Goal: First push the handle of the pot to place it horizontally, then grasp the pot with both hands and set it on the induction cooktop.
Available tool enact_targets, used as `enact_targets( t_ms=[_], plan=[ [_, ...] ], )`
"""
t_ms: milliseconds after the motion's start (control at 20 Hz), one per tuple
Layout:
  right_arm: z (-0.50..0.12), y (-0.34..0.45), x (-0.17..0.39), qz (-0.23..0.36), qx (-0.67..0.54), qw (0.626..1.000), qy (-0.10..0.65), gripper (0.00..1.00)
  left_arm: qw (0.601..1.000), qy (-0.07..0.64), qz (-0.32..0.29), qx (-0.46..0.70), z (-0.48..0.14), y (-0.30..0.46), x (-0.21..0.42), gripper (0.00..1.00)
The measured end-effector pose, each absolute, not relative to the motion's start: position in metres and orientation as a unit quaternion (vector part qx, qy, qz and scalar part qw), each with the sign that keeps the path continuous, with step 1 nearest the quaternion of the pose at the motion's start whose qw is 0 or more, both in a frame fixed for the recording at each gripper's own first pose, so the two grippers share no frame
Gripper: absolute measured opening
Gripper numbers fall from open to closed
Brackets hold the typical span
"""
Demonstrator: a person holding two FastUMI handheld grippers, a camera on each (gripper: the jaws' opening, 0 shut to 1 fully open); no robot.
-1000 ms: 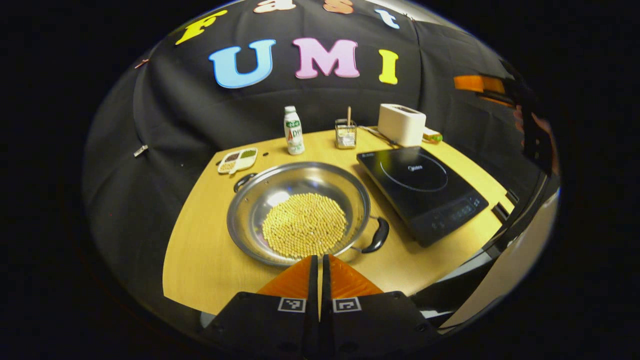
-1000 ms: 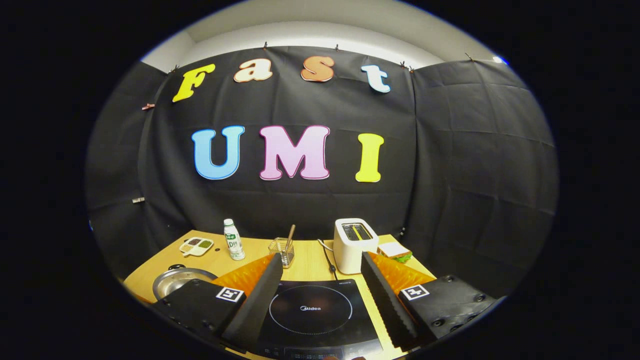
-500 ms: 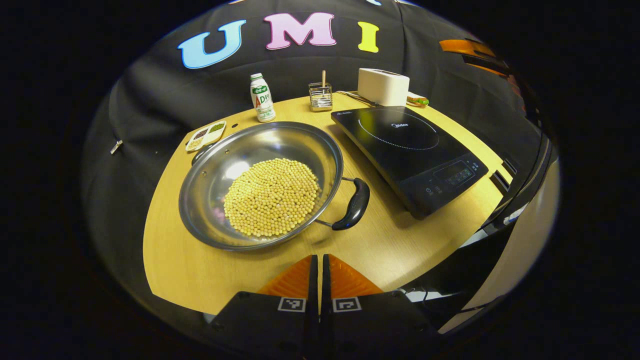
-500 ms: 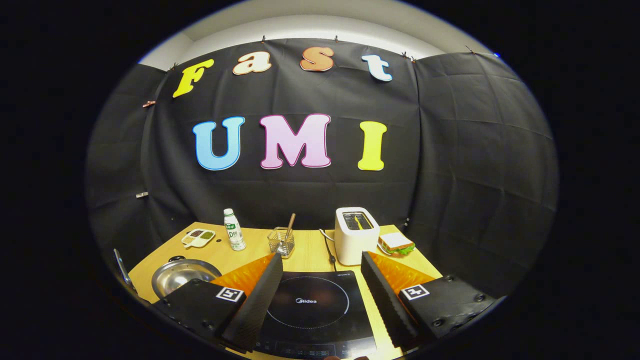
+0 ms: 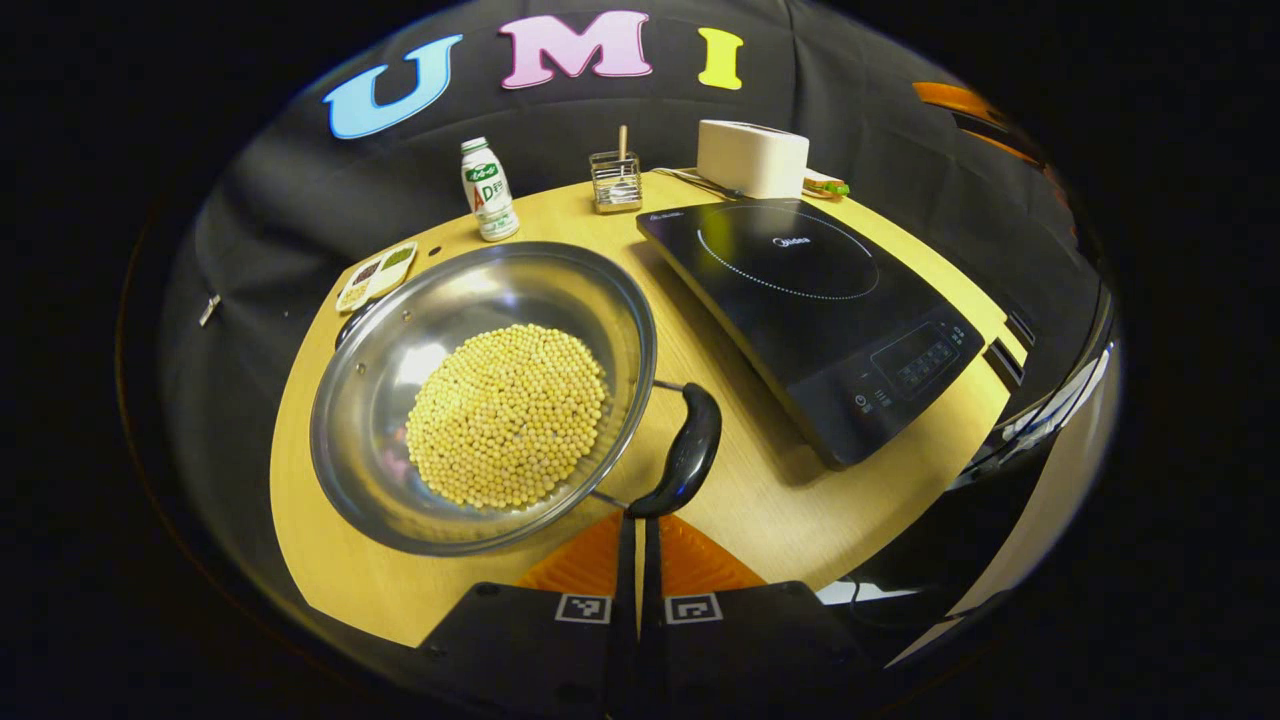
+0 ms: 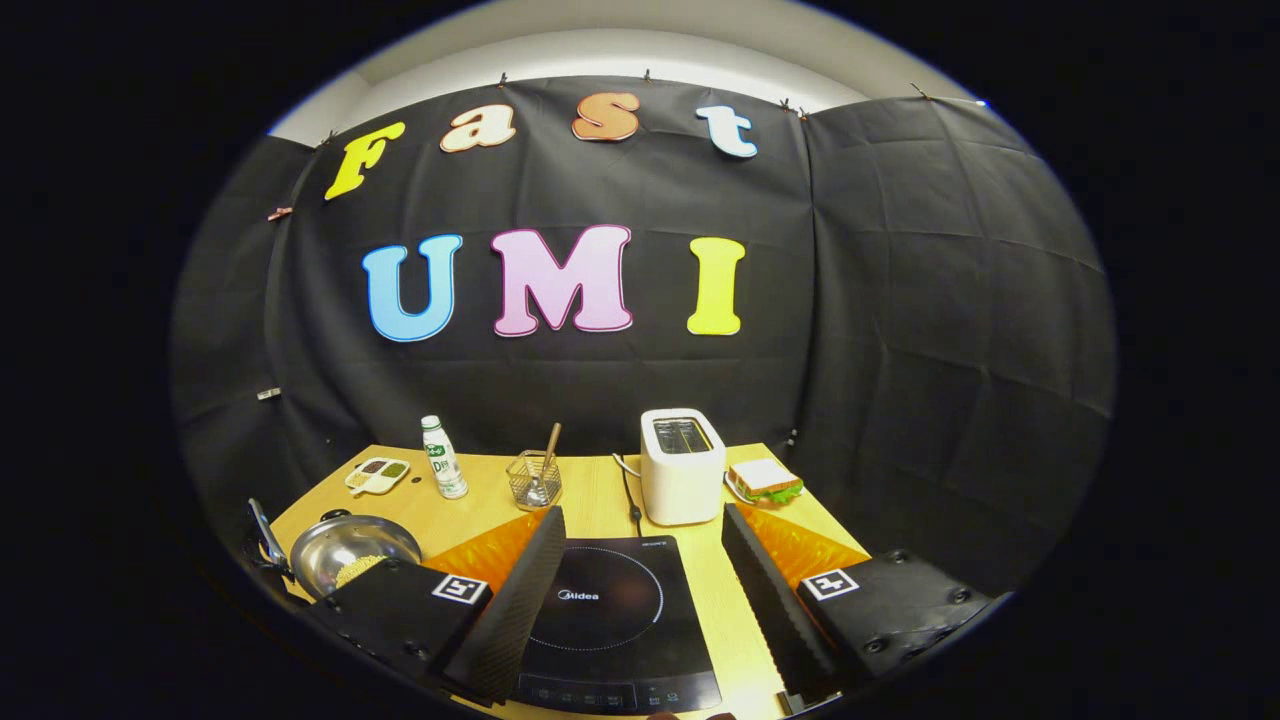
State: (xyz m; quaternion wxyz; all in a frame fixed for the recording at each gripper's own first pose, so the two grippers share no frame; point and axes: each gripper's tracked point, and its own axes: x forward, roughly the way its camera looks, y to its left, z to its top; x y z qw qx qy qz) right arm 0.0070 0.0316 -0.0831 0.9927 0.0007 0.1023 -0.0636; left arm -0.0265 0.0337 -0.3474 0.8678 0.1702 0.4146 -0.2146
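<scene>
A steel pot point(image 5: 390, 330) holding a heap of yellow beans point(image 5: 505, 415) sits on the wooden table point(image 5: 780, 500), left of the black induction cooktop point(image 5: 810, 310). Its near black handle point(image 5: 688, 455) points toward the front right; the far handle point(image 5: 345, 322) peeks out behind the rim. My left gripper point(image 5: 638, 520) is shut, its tips right at the near handle's lower end. In the right gripper view my right gripper point(image 6: 640, 585) is open above the cooktop point(image 6: 600, 620), with the pot point(image 6: 345, 545) at far left.
Along the back of the table stand a small bottle point(image 5: 489, 190), a wire holder point(image 5: 615, 180), a white toaster point(image 5: 752, 157), a sandwich point(image 6: 765, 480) and a divided snack dish point(image 5: 377, 277). The table's front edge runs close below my left gripper.
My left gripper moved forward and down to the near handle, which now sits at its tips. The right gripper view shifted a little to the right, showing more of the pot.
</scene>
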Motion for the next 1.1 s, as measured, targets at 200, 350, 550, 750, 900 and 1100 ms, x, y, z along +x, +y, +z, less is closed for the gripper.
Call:
enact_targets(
  t_ms=[200, 350, 550, 750, 900, 1100],
  plan=[
    [-0.082, 0.026, 0.007, -0.063, -0.004, 0.993, 0.101, 0.98, 0.867, 0.414, -0.218, 0.17, -0.347, 0.022, -0.02, 0.05],
    [-0.084, 0.022, 0.009, -0.061, -0.004, 0.993, 0.101, 0.98, 0.869, 0.414, -0.219, 0.159, -0.344, 0.012, -0.012, 0.05],
    [-0.082, 0.014, 0.011, -0.063, -0.003, 0.993, 0.099, 0.98, 0.872, 0.408, -0.218, 0.159, -0.341, -0.003, -0.001, 0.05],
    [-0.085, 0.007, 0.015, -0.064, -0.003, 0.993, 0.102, 0.95, 0.879, 0.402, -0.213, 0.146, -0.34, -0.019, 0.012, 0.05],
    [-0.084, 0.002, 0.017, -0.063, -0.004, 0.993, 0.101, 0.98, 0.882, 0.398, -0.211, 0.138, -0.338, -0.029, 0.026, 0.05],
    [-0.085, -0.002, 0.017, -0.059, -0.011, 0.993, 0.105, 0.98, 0.888, 0.396, -0.203, 0.121, -0.338, -0.04, 0.049, 0.05]
  ],
)
